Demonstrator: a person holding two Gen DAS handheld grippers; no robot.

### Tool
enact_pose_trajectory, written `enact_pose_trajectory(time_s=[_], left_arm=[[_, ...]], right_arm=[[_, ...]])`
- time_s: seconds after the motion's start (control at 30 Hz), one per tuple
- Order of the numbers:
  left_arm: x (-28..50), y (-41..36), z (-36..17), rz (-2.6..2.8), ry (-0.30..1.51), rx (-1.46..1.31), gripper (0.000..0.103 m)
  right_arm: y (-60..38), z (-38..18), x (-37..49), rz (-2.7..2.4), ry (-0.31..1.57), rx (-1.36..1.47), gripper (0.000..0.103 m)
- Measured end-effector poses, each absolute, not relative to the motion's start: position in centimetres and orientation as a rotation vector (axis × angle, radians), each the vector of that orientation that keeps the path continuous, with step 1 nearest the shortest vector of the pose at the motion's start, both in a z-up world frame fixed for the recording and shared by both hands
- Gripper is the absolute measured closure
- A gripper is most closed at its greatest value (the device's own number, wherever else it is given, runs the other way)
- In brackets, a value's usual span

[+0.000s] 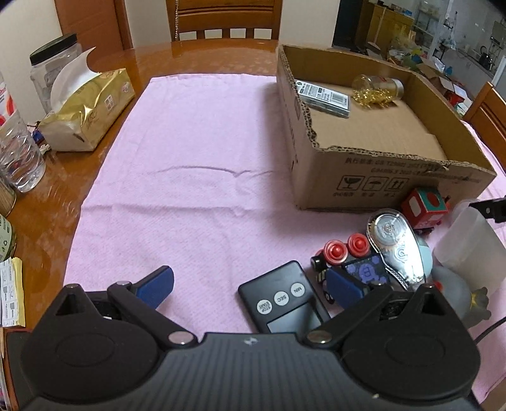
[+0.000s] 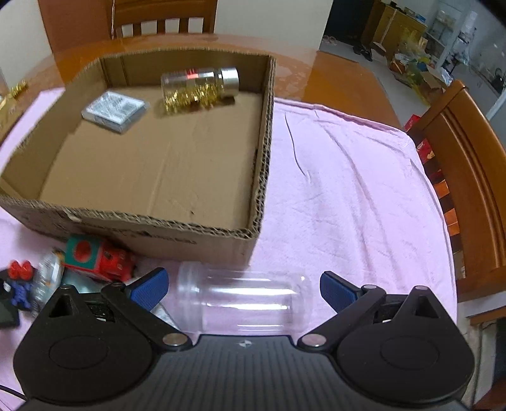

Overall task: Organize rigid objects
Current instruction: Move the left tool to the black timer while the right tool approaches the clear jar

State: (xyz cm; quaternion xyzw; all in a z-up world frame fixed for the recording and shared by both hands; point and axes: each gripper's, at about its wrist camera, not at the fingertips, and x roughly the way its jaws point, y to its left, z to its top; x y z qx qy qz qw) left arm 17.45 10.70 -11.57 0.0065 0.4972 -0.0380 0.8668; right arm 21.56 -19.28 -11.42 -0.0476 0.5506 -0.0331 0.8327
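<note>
A cardboard box (image 1: 373,177) (image 2: 95,215) on the pink cloth holds a jar of gold pieces (image 1: 379,90) (image 2: 199,87) and a flat grey packet (image 1: 325,98) (image 2: 115,110). My left gripper (image 1: 249,286) is open over the cloth, with a black timer (image 1: 281,300) just inside its right finger. A pile lies in front of the box: red-capped pieces (image 1: 346,248), a correction tape (image 1: 395,249), a red toy block (image 1: 425,202) (image 2: 95,256). My right gripper (image 2: 242,289) is open around a clear plastic jar (image 2: 243,302) (image 1: 471,249) lying on its side.
A gold tissue pack (image 1: 88,107), a black-lidded jar (image 1: 53,69) and a water bottle (image 1: 17,155) stand at the left on the wooden table. Wooden chairs stand behind the table (image 1: 224,19) and at the right (image 2: 468,177).
</note>
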Motion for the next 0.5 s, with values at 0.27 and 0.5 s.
enact_pose_trajectory(time_s=[0.27, 0.5], left_arm=[[17.5, 10.0, -11.2, -0.119, 1.035, 0.034, 0.001], [17.2, 10.0, -10.3, -0.226, 1.016, 0.073, 0.001]], right_arm=[[-22.8, -12.8, 20.0, -0.113, 1.213, -0.109, 0.000], [-25.4, -14.9, 19.4, -0.067, 1.251, -0.075, 0.000]])
